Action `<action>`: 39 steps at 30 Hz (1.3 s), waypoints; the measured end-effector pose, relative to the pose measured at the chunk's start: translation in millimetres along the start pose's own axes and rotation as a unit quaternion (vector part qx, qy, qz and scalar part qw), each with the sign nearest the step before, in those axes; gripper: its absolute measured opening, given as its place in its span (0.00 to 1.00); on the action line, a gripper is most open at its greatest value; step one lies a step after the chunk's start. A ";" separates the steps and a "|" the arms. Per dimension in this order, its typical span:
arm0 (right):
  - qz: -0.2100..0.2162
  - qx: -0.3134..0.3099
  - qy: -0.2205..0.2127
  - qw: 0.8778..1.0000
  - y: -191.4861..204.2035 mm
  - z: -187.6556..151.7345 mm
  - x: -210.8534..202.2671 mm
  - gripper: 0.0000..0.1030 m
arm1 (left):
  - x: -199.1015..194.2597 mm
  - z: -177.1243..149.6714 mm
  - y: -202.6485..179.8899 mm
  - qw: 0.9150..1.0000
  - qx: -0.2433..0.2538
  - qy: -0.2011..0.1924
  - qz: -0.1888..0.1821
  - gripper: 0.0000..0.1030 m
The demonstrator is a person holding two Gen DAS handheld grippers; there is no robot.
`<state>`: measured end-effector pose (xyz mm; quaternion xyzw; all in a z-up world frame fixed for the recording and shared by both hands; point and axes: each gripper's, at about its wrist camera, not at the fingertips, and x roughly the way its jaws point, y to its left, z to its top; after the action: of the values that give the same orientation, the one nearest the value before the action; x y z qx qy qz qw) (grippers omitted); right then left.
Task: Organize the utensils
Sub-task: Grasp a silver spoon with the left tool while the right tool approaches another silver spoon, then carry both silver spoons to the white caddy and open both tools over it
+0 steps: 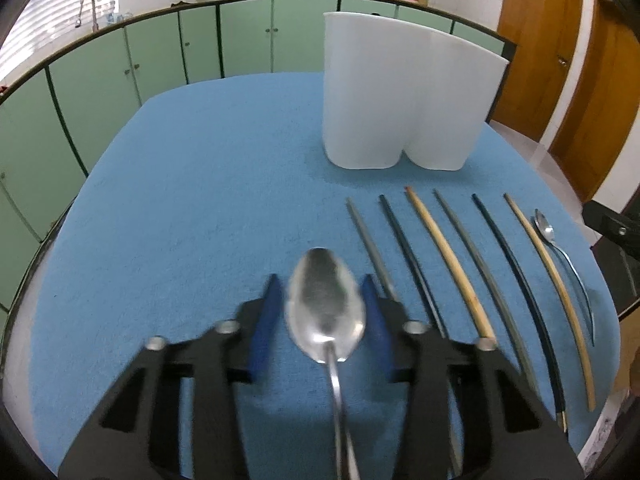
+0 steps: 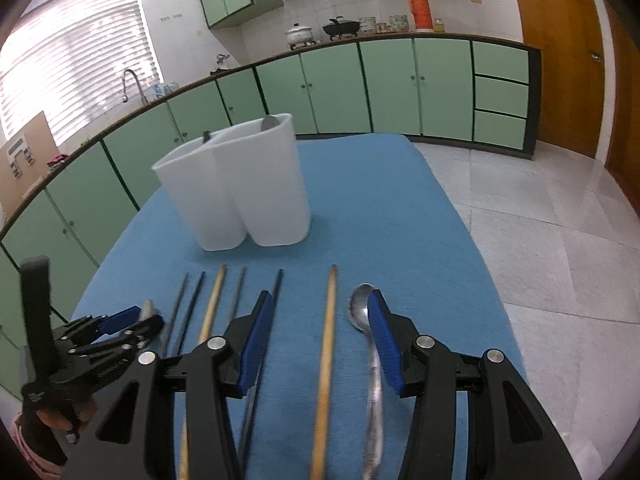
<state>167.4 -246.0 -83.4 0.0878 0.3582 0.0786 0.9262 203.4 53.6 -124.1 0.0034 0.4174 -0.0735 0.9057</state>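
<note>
blue cloth (image 1: 180,200), white holder (image 1: 404,96), silver spoon (image 1: 326,308), green cabinets (image 1: 248,36)

Holder (image 1: 404,92) stands on the surface (image 1: 180,200), two compartments side by side; a utensil tip (image 2: 271,123) shows in the right one. Before it, six chopsticks (image 1: 448,260) lie in a row, apart. Right of the row, a spoon (image 1: 560,248). Left of the row, a second spoon (image 1: 326,312) between the left gripper (image 1: 322,296) fingers.

left claw (image 1: 324,300) | black linkage arms | blue finger pads (image 1: 262,320) | silver pivot screws
</note>
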 end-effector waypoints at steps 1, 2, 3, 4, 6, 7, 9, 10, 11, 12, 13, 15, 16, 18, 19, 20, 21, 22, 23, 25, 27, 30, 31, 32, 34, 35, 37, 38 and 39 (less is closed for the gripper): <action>-0.006 0.003 0.003 1.000 -4.3 -0.4 1.6 0.47 | 0.1 0.0 -0.1 1.000 -0.001 -0.001 -0.001 0.35; -0.009 0.005 0.005 1.000 -7.0 -0.7 2.8 0.47 | 0.0 0.1 0.1 1.000 -0.002 -0.001 -0.003 0.35; -0.013 0.005 0.007 1.000 -8.8 -0.7 4.1 0.47 | -0.1 0.3 0.8 1.000 -0.004 -0.002 -0.005 0.35; -0.017 0.005 0.010 1.000 -11.4 -1.3 5.8 0.47 | -0.7 0.6 2.1 1.000 -0.008 -0.003 -0.007 0.34; -0.023 0.002 0.016 1.000 -16.0 -2.3 8.4 0.47 | -3.1 1.9 5.0 1.000 -0.017 -0.007 -0.010 0.34; -0.027 0.003 0.020 0.999 -18.3 -3.0 10.8 0.47 | -4.6 2.5 6.3 1.000 -0.020 -0.010 -0.010 0.34; -0.028 0.003 0.026 0.999 -19.8 -2.7 15.1 0.47 | -5.3 4.0 6.8 1.000 -0.020 -0.012 -0.011 0.34; -0.029 0.000 0.030 0.999 -20.2 -3.7 18.4 0.47 | -5.5 4.1 6.3 1.000 -0.019 -0.012 -0.011 0.34; -0.031 -0.004 0.033 0.999 -19.0 -4.3 20.7 0.47 | -5.2 4.2 6.1 1.000 -0.018 -0.012 -0.011 0.34; -0.032 -0.008 0.037 0.999 -17.6 -4.9 23.3 0.47 | -4.8 4.1 5.8 1.000 -0.018 -0.011 -0.012 0.34; -0.033 -0.012 0.040 0.999 -16.2 -5.9 26.4 0.47 | -4.5 3.8 5.5 1.000 -0.017 -0.010 -0.012 0.34; -0.033 -0.013 0.047 0.998 -15.2 -7.7 31.5 0.47 | -4.0 4.3 4.3 1.000 -0.017 -0.010 -0.012 0.34; -0.034 -0.011 0.051 0.998 -16.1 -8.8 34.4 0.47 | -3.9 4.5 3.8 1.000 -0.016 -0.010 -0.012 0.34; -0.036 -0.011 0.056 0.998 -16.7 -8.7 38.2 0.47 | -3.9 4.9 2.5 1.000 -0.017 -0.011 -0.012 0.34; -0.037 -0.011 0.059 0.998 -17.1 -8.8 40.7 0.47 | -3.8 4.8 2.5 1.000 -0.017 -0.011 -0.012 0.34; -0.039 -0.010 0.061 0.997 -17.7 -8.8 42.7 0.47 | -3.3 5.0 2.6 1.000 -0.017 -0.010 -0.011 0.34; -0.040 -0.010 0.063 0.997 -18.1 -8.6 44.6 0.47 | -2.6 5.3 2.2 1.000 -0.017 -0.010 -0.010 0.34; -0.040 -0.010 0.064 0.997 -17.6 -8.4 46.0 0.47 | -2.2 5.6 1.8 1.000 -0.018 -0.009 -0.010 0.34; -0.040 -0.010 0.063 0.997 -17.1 -8.0 47.2 0.47 | -1.8 5.9 1.8 1.000 -0.018 -0.009 -0.010 0.34; -0.040 -0.011 0.063 0.997 -17.0 -7.0 48.6 0.46 | -1.2 6.7 0.6 1.000 -0.018 -0.009 -0.010 0.34; -0.041 -0.013 0.062 0.997 -16.7 -6.8 50.2 0.39 | -1.3 7.1 -0.4 1.000 -0.017 -0.010 -0.009 0.34; -0.038 -0.014 0.070 0.997 -17.0 -7.5 52.1 0.26 | -1.2 7.2 -0.4 1.000 -0.018 -0.011 -0.009 0.34; -0.039 -0.017 0.069 0.997 -16.8 -8.5 52.1 0.26 | -1.2 7.1 -0.3 1.000 -0.018 -0.011 -0.009 0.34; -0.039 -0.018 0.067 0.997 -16.6 -9.2 51.3 0.26 | -1.3 6.9 -0.1 1.000 -0.019 -0.012 -0.009 0.34; -0.037 -0.019 0.067 0.997 -16.3 -9.7 49.8 0.25 | -2.1 5.9 0.9 1.000 -0.019 -0.013 -0.009 0.34; -0.036 -0.018 0.067 0.997 -16.5 -9.6 49.1 0.25 | -2.9 5.6 1.4 1.000 -0.019 -0.014 -0.009 0.34; -0.040 -0.020 0.071 0.996 -16.6 -9.6 48.6 0.26 | -4.7 4.7 1.7 1.000 -0.019 -0.016 -0.009 0.34; -0.043 -0.024 0.073 0.996 -15.9 -9.6 49.1 0.26 | -5.5 4.3 1.6 1.000 -0.018 -0.017 -0.009 0.34; -0.045 -0.025 0.075 0.996 -14.6 -9.0 49.6 0.26 | -6.0 4.0 1.6 1.000 -0.019 -0.017 -0.010 0.34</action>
<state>198.7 -248.9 -125.4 0.0426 0.4278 0.0515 0.9014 202.8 55.7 -117.1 -0.0188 0.4032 -0.0745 0.9119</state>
